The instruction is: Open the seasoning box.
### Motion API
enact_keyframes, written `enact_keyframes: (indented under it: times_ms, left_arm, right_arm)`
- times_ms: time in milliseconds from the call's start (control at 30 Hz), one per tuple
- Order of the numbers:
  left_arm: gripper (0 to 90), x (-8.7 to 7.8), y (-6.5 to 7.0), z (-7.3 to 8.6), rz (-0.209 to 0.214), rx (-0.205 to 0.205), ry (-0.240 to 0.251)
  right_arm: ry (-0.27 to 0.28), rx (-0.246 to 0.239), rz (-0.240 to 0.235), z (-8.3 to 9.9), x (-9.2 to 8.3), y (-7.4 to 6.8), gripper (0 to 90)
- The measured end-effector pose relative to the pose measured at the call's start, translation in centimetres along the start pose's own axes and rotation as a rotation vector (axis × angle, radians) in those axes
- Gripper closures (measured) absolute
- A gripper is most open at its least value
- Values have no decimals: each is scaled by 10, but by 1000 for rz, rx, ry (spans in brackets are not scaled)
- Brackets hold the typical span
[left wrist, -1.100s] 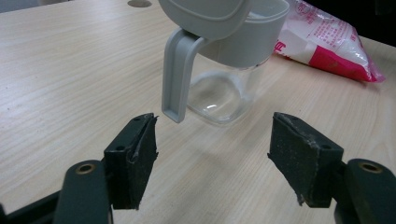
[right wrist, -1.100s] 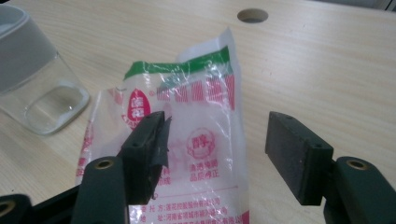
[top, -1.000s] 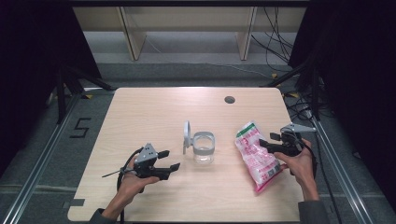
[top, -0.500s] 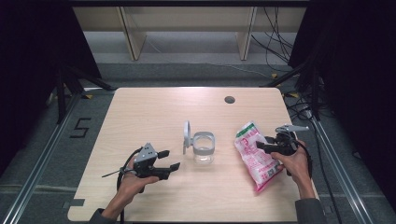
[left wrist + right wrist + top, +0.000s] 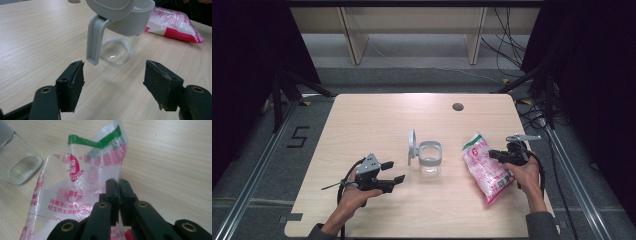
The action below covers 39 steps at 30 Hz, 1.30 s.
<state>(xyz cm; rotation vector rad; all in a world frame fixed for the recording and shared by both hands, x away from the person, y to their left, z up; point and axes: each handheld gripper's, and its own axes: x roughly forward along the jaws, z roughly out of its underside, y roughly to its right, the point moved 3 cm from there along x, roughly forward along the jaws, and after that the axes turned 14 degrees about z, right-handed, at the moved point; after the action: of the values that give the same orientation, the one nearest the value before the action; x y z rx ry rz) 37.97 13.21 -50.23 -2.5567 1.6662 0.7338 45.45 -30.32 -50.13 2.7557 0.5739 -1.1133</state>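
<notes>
A pink and white plastic bag (image 5: 484, 170) of white powder lies at the table's right. My right gripper (image 5: 492, 154) has just been closing its jaws and is shut on the bag's clear upper edge (image 5: 75, 190); in the right gripper view its pads (image 5: 119, 185) pinch the film. A clear jar (image 5: 430, 159) with a grey rim and its hinged lid (image 5: 412, 145) flipped up stands mid-table. My left gripper (image 5: 393, 171) rests open on the table to the left of the jar, nothing between its jaws. Seen from it (image 5: 113, 85), the jar (image 5: 120, 47) stands just ahead.
The light wooden table (image 5: 377, 120) has a round cable hole (image 5: 457, 106) near its far edge. Dark floor, rails and cables surround the table. The bag (image 5: 172, 22) lies beyond the jar in the left gripper view, and the jar's base (image 5: 17, 165) sits left of the bag.
The right gripper's jaws have closed onto the bag's edge, and the hand has shifted slightly toward the bag. The left gripper and the jar have not moved.
</notes>
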Motion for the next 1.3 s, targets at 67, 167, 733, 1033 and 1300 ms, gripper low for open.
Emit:
enact_keyframes:
  times_ms: [67,167,733,1033,1300]
  left_arm:
    - [317,0,0,0,6,3,0]
    - [317,-1,0,-1,3,10,1]
    - [317,-4,0,0,-10,7,9]
    - [318,-2,2,1,-1,10,6]
    - [316,-3,2,1,4,29,-2]
  right_arm:
    - [18,9,15,1,-1,0,887]
    - [23,37,45,3,-7,3,893]
    - [30,67,214,35,-54,9,900]
    - [39,75,204,55,-75,7,900]
    - [42,78,203,69,-91,-2,900]
